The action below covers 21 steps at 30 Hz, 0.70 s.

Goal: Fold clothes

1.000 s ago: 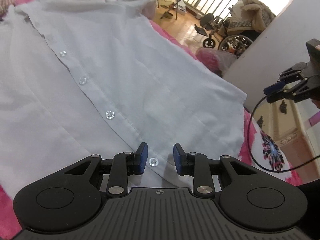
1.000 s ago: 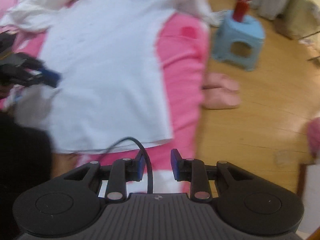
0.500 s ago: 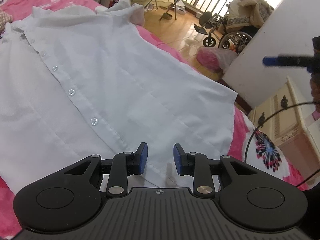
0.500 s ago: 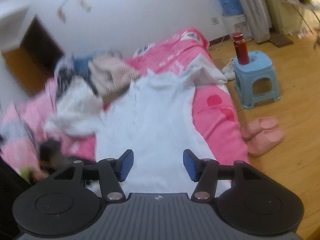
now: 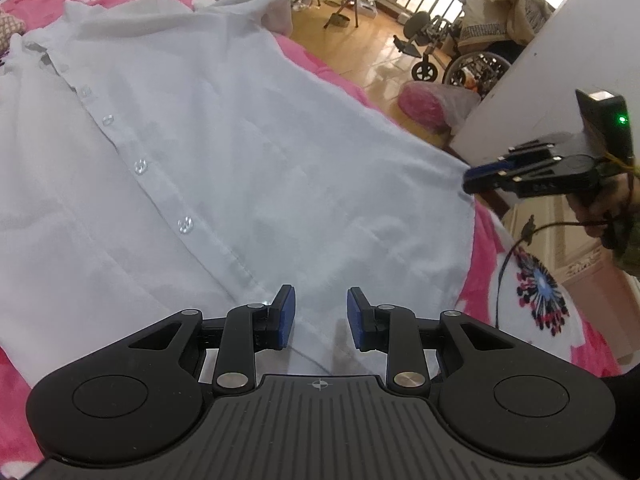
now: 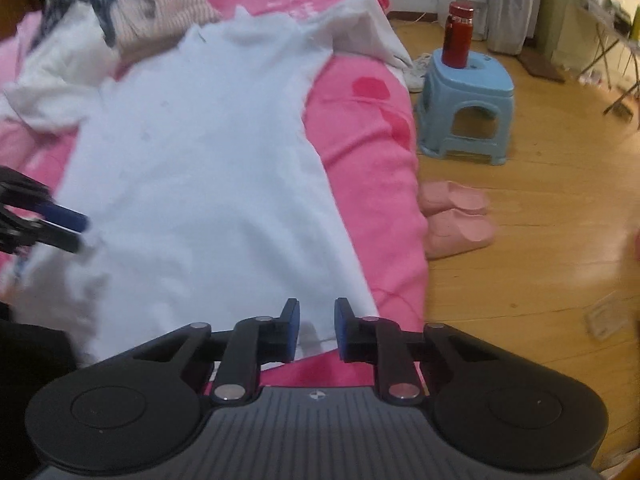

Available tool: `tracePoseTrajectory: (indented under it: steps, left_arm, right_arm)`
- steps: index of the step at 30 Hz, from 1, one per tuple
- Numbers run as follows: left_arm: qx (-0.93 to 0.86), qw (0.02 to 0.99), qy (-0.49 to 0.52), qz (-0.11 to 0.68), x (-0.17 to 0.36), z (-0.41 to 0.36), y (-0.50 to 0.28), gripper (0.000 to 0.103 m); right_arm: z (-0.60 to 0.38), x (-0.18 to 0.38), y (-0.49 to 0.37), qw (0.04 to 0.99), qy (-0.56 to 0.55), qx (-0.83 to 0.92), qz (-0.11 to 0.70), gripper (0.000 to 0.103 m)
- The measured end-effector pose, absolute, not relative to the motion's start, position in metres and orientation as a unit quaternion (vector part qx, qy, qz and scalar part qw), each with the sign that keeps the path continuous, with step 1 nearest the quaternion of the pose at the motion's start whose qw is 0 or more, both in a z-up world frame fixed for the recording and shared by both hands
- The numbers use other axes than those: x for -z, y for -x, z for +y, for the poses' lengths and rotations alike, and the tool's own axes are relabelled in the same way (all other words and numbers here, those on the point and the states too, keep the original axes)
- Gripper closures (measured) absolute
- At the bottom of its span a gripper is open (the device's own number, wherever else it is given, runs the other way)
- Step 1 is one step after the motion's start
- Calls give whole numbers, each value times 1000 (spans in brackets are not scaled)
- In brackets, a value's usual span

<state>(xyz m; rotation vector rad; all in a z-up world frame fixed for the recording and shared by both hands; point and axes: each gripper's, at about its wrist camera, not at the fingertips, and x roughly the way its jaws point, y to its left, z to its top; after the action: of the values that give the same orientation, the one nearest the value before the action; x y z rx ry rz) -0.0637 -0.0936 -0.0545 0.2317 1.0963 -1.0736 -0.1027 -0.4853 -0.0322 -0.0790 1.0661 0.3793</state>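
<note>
A white shirt (image 5: 248, 152) lies spread flat and face up on a pink bed (image 6: 372, 128), its row of buttons (image 5: 185, 224) running lengthwise from the collar at the far end to the hem at the near end. That long axis points almost straight away from both grippers, so each one meets the shirt at its bottom hem. The left gripper (image 5: 321, 318) hovers just over the hem beside the button strip, its blue fingers (image 5: 285, 316) apart with nothing between them. The right gripper (image 6: 316, 330) sits at the hem's corner on the side nearest the wooden floor (image 6: 540, 216), its fingers also apart and empty, with the gap a little narrower. Neither touches the cloth for certain. Judging from this, the right gripper is nearer an edge to lift, and the hem corner lies directly ahead of its fingers. A blue stool (image 6: 466, 108) and pink slippers (image 6: 456, 220) stand on the floor beside the bed.
</note>
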Motion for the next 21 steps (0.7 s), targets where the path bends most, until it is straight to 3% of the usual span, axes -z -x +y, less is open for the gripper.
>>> tracePoseTrajectory:
  steps: [7,12,21]
  left_arm:
    - [484,700,-125,510,66,-93,72,75]
    - [485,701,-123,509,66,-92,73,75]
    - [460,719,-99,511,63,-80,64,75]
  right_arm:
    - [-504,43,98,859,33,-83,504,88]
    - [-504,23,110,875,1,-125,468,88]
    - [-464,24,83,889,92,-111,435,87]
